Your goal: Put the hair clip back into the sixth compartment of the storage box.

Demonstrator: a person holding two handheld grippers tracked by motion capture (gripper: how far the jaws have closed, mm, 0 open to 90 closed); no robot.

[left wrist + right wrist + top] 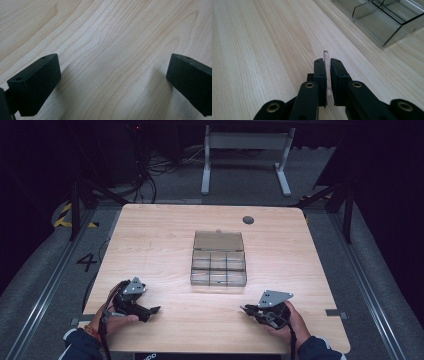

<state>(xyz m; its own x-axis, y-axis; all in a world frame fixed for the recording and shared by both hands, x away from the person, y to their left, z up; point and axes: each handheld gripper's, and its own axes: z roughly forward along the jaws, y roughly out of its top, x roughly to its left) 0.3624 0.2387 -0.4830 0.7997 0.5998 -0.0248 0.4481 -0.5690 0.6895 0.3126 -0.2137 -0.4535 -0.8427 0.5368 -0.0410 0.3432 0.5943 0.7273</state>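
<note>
A clear plastic compartment box (218,265) lies open mid-table, its lid (218,240) folded back on the far side. Its near corner appears at the upper right of the right gripper view (384,22). My right gripper (246,309) rests near the front right of the table, shut on a thin clear plastic divider (326,72) that stands on edge between the jaws and pokes out past their tips. My left gripper (154,310) lies at the front left, its jaws wide apart over bare wood, nothing between the fingers (37,82).
The wooden table (150,250) has a round cable grommet (248,219) at its far edge. A white desk frame (245,155) and cables stand on the floor beyond. Dark curtains flank both sides.
</note>
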